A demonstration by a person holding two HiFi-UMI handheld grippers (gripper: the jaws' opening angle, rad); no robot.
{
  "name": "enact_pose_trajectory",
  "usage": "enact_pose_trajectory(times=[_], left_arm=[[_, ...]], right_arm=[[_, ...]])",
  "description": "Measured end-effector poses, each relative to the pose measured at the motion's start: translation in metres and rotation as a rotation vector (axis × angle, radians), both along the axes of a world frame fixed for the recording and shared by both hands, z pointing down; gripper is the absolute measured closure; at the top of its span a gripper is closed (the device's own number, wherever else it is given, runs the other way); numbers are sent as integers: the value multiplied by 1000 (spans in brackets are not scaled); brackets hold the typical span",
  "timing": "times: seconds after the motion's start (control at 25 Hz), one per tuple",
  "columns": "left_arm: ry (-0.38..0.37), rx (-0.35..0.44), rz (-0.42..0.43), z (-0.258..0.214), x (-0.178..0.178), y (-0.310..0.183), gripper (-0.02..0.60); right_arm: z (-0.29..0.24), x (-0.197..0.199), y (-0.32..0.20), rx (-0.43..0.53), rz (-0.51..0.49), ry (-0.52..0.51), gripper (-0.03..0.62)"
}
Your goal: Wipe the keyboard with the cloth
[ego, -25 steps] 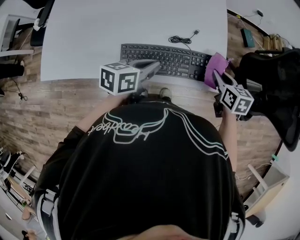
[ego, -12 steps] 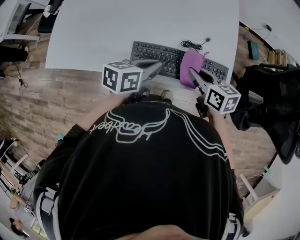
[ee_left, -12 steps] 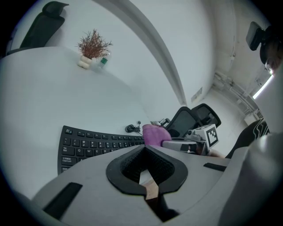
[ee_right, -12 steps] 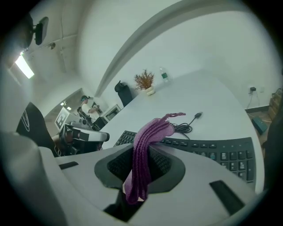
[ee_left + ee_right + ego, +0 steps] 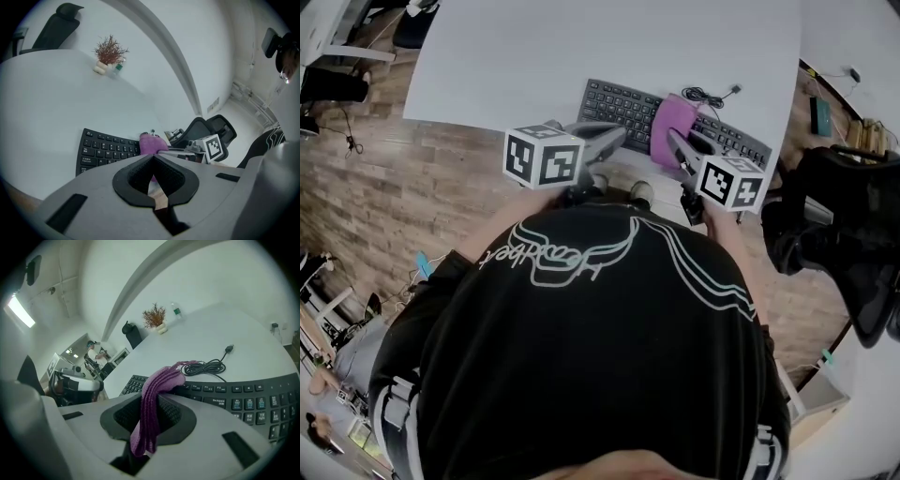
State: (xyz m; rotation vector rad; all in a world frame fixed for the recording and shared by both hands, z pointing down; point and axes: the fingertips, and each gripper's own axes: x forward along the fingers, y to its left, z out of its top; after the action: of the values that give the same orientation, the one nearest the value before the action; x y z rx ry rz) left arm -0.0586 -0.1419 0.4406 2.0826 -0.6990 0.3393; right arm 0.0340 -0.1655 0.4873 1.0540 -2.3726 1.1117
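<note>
Pinched in the closed right claw (image 5: 677, 142), the cloth (image 5: 669, 127) has been swept left to the middle of the keyboard (image 5: 617, 100); further leftward wiping is judged due, the left claw (image 5: 615, 134) being closed and empty.

A key on the keyboard (image 5: 243, 399) reads "Backspace" — other legends are too small; the script on the shirt (image 5: 562, 253) stays illegible.

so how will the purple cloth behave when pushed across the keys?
Likely floppy: the cloth droops in folds from the right gripper, shut on it. Probably light, since that one pinch carries it. May bunch against the keyboard keys rather than slide flat.
</note>
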Motion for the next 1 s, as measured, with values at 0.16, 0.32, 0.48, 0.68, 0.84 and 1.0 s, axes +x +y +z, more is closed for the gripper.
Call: enact_pose_trajectory(times=[0.16,0.32,0.48,0.68,0.84,1.0], left_arm=[[-3,-2,-8,0,-4,0,577],[16,-20,8,1,0,3,577],[19,-22,20,0,6,4,577],[18,-24,35,0,10,4,577],[20,-25,54,-1,17,5,577],[31,-39,92,-1,31,9,577]], right_arm=[[11,3,-1,-10,-4,65,533],[16,6,0,-13,-6,88,533],[17,10,1,-18,-3,97,533],[20,22,3,-21,7,134,533],[20,38,7,-24,33,154,533],[20,61,9,-24,69,172,533]])
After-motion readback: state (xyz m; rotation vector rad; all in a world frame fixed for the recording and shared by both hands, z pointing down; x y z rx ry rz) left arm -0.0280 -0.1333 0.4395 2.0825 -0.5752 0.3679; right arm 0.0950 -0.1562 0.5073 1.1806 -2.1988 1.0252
